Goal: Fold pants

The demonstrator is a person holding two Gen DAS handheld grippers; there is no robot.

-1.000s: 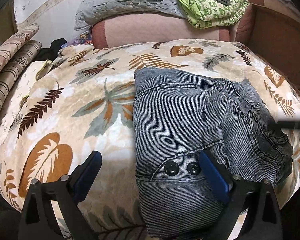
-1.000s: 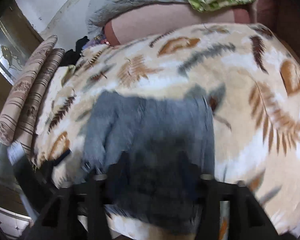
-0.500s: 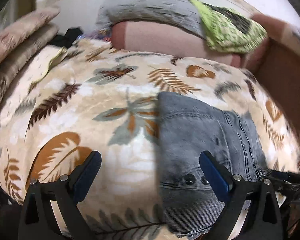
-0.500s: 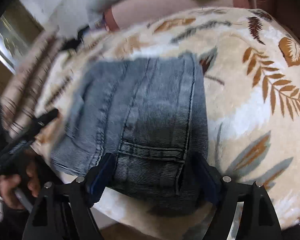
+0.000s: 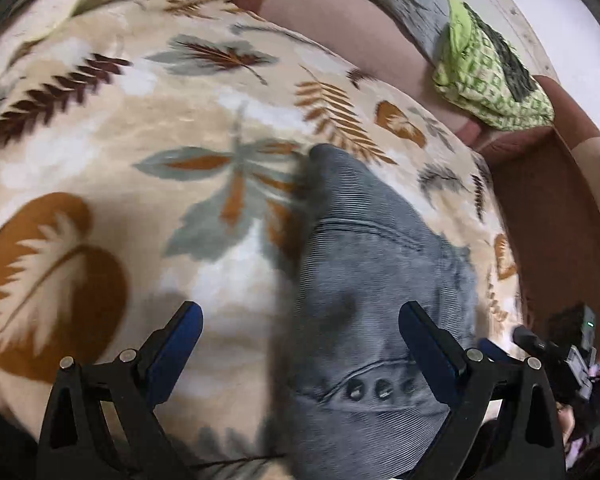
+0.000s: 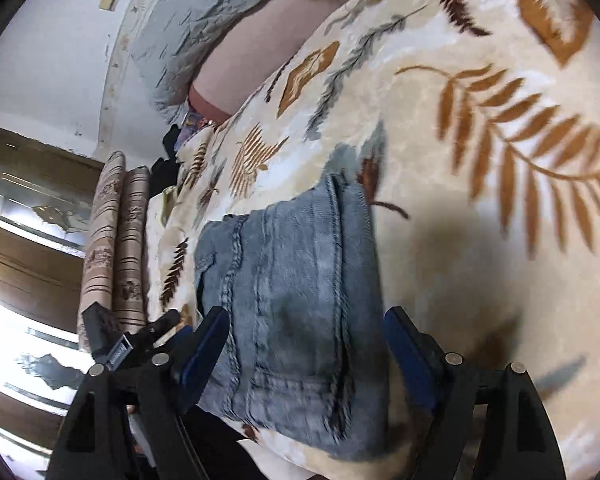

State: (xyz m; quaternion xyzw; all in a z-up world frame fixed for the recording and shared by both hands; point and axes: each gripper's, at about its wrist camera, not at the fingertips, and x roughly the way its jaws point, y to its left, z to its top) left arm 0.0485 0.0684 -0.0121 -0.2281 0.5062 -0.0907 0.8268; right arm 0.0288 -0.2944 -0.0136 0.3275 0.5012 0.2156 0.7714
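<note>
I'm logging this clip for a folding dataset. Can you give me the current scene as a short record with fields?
surface: leaf-print blanket spread over a bed
garment: grey-blue jeans, folded into a compact stack near the blanket's front edge
left gripper: open, empty, above the jeans' left edge
right gripper: open, empty, fingers either side of the jeans
background: green patterned cloth on a grey quilt; striped cushions at the side
image quality: motion blur in both views

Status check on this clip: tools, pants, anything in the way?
Left tool open, right tool open. Pants folded on blanket. Nothing blocking.
</note>
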